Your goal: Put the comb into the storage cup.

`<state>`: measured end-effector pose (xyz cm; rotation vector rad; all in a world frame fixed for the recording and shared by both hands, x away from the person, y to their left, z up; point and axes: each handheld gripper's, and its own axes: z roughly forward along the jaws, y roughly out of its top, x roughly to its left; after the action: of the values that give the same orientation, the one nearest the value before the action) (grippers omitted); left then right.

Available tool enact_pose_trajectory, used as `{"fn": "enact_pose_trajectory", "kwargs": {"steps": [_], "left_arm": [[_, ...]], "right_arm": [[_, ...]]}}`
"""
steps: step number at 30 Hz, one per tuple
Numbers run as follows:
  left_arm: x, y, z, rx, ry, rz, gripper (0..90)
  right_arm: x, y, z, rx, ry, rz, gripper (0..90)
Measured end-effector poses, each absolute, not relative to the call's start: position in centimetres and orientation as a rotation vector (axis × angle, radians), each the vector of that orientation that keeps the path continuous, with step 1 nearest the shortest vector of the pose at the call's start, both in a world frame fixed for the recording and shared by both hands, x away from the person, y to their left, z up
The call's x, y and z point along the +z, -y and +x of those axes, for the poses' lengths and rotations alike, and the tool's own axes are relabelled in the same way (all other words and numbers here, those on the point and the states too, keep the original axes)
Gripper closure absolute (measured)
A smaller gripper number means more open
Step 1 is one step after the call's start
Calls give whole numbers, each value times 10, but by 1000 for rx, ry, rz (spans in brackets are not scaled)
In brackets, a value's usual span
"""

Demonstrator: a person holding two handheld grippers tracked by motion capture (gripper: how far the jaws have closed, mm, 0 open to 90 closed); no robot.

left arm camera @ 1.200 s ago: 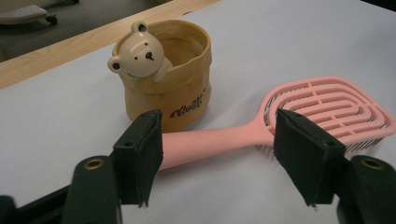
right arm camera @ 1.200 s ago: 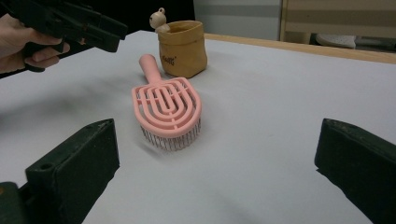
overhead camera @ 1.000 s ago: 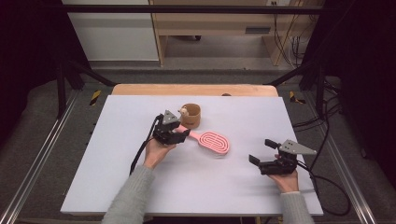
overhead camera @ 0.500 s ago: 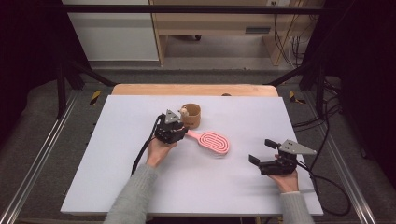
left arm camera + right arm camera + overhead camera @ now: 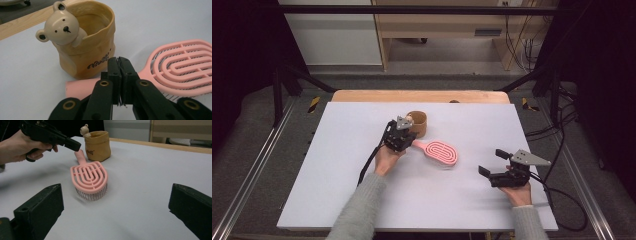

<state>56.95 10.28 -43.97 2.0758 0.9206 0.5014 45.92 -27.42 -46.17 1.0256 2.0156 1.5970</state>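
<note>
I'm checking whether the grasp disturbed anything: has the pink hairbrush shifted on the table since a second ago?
No. The pink hairbrush lies at the same spot beside the bear pot, handle toward it.

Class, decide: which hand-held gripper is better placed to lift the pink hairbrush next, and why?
Left. The left hand-held gripper sits at the pink hairbrush handle, jaws shut just above it. The right hand-held gripper rests open, well apart.

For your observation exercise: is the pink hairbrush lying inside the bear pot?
No: the pink hairbrush lies on the table beside the bear pot.
</note>
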Motion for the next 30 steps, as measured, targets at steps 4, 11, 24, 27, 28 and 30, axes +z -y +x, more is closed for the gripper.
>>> {"fn": "enact_pose_trajectory", "kwargs": {"steps": [4,11,24,27,28,30], "left_arm": [[-445,-102,573,499,-929,2094,892],[-450,-99,576,510,-930,2096,893],[-454,-103,581,520,-959,2114,893],[-455,-103,581,518,-954,2123,893],[-455,-104,581,516,-952,2127,893],[-454,-104,581,515,-949,2131,894]], "right_arm": [[-462,274,459,1598,-2014,1026,2],[-462,274,459,1597,-2013,1025,2],[-462,274,459,1595,-2015,1029,2],[-462,274,459,1596,-2015,1028,2],[-462,274,459,1596,-2015,1029,2],[-462,274,459,1597,-2016,1031,2]]}}
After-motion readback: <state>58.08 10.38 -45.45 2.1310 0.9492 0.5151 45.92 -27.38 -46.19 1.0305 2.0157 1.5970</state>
